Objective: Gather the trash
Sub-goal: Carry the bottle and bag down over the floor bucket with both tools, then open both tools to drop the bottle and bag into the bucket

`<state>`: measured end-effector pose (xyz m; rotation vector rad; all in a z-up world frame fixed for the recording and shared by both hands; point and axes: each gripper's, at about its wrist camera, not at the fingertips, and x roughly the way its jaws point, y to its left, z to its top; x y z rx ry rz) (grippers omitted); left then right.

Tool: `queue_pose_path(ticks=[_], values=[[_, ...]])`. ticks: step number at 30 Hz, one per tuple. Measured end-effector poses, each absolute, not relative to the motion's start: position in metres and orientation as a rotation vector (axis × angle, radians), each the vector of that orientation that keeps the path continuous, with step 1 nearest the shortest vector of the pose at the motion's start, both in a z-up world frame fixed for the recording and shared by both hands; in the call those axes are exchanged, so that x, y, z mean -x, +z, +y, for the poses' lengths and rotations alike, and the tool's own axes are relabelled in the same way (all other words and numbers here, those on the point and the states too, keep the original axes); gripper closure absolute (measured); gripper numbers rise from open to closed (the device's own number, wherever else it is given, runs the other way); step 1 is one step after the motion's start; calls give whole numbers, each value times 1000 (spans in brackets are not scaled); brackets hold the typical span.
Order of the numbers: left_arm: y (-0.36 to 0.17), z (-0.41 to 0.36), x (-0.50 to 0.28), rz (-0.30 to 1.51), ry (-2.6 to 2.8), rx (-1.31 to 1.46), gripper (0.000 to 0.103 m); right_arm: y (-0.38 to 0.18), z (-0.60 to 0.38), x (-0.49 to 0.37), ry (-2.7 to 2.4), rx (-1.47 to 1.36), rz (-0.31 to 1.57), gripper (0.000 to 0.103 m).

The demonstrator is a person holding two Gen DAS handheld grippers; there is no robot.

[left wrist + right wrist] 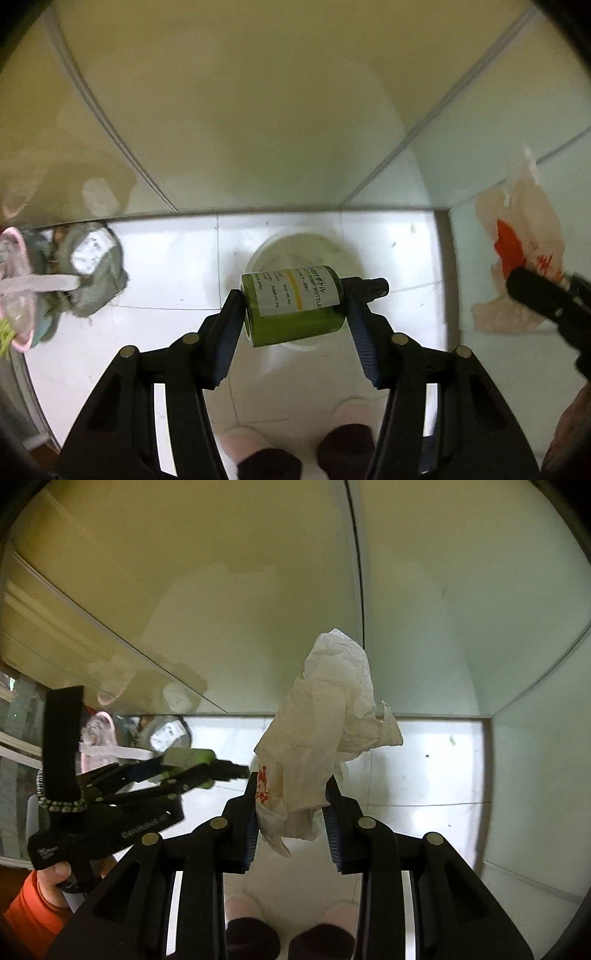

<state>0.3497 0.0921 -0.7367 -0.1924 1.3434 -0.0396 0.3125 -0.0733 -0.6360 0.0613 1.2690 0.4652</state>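
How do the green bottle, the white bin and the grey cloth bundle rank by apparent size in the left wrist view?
1. Green bottle, held sideways in the left tongs, though nearness to the camera inflates it.
2. and 3. White bin and grey cloth bundle: unsure, since the bottle hides much of the bin.

Both wrist views downward, shared floor (155,266).

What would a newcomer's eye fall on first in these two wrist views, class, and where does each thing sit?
First, the green pump bottle, lying sideways, clamped in the left tool above a round white bin on the tiled floor. Next, the crumpled white plastic bag with red print, pinched in the right tool and standing up between its fingers. At far left, a grey cloth bundle lies against the wall.
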Motion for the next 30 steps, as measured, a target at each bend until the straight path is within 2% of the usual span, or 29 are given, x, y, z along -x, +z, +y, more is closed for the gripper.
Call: queue_pose_path(ticks=[7,12,15,17,19,24,30], values=[[-851,86,-354,1418,-95,117,48,-736,-64,-327,536,-30,1302,72],[-881,81,-349,1432,-136,96,48,-781,-51,-331,616,-74,1386,69],[-895,85,-351,1470,-142,135,44,-788,-46,-328,639,-67,1381,61],[-896,86,-352,1466,-158,154,44,-787,-48,-327,631,-65,1362,46],[-893,84,-352,1453,-152,121,44,-785,-47,-326,607,-55,1312,40],[-876,85,-349,1417,-116,63,44,-774,-58,-323,575,-60,1284,40],[-809,93,-334,1385,-71,58,44,-721,-69,-315,511,-59,1297,40]])
